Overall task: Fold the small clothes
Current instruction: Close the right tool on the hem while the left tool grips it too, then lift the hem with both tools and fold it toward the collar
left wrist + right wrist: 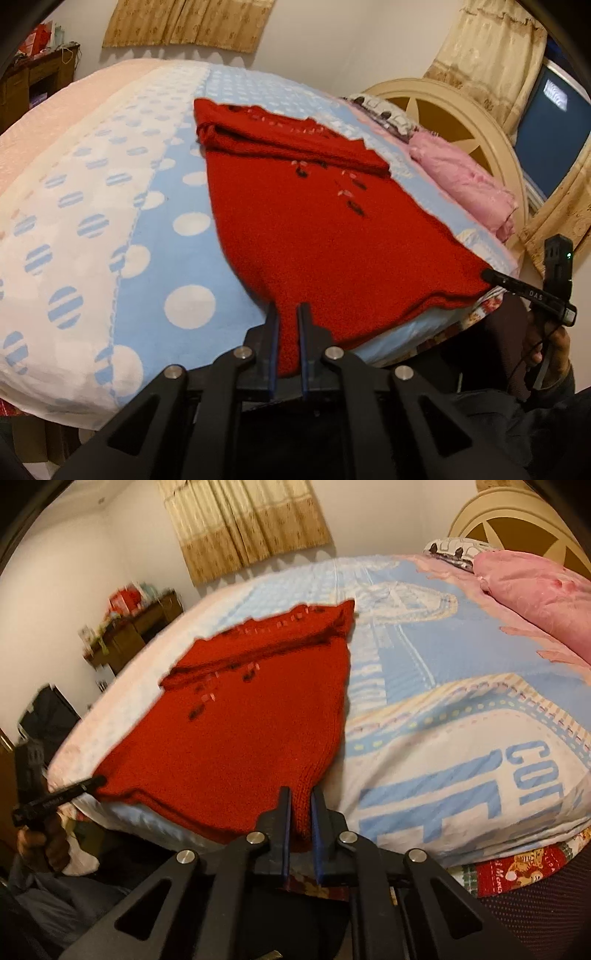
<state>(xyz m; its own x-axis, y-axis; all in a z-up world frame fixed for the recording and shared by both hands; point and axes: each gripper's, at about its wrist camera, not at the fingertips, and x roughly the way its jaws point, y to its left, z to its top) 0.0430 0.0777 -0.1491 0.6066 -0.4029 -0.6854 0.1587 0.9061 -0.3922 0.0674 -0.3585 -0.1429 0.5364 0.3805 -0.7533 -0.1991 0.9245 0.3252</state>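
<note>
We are looking at a red knitted sweater [314, 236] lying flat on the bed [110, 229], its hem hanging slightly over the near edge and its far part already doubled over in a thick fold. Small dark and pale motifs are running down its middle.

Our left gripper [287, 314] is gripping the near left corner of the hem; its jaws are standing narrow, with red knit pinched between the blue-edged fingers [272, 332]. Our right gripper [300, 797] is doing the same at the near right corner of the hem, jaws narrow and closed on the fabric. Each gripper is also showing from the side in the other's camera, its tip touching the hem's corner.

The sweater is resting on a light blue bedcover [192, 266] with white dots on the left and large printed letters on the right. A pink pillow [535, 587] is sitting at the far right, near the cream headboard [461, 122]. Beige curtains [243, 524] are hanging on the far wall, and a wooden cabinet [125, 635] is standing to the far left.
</note>
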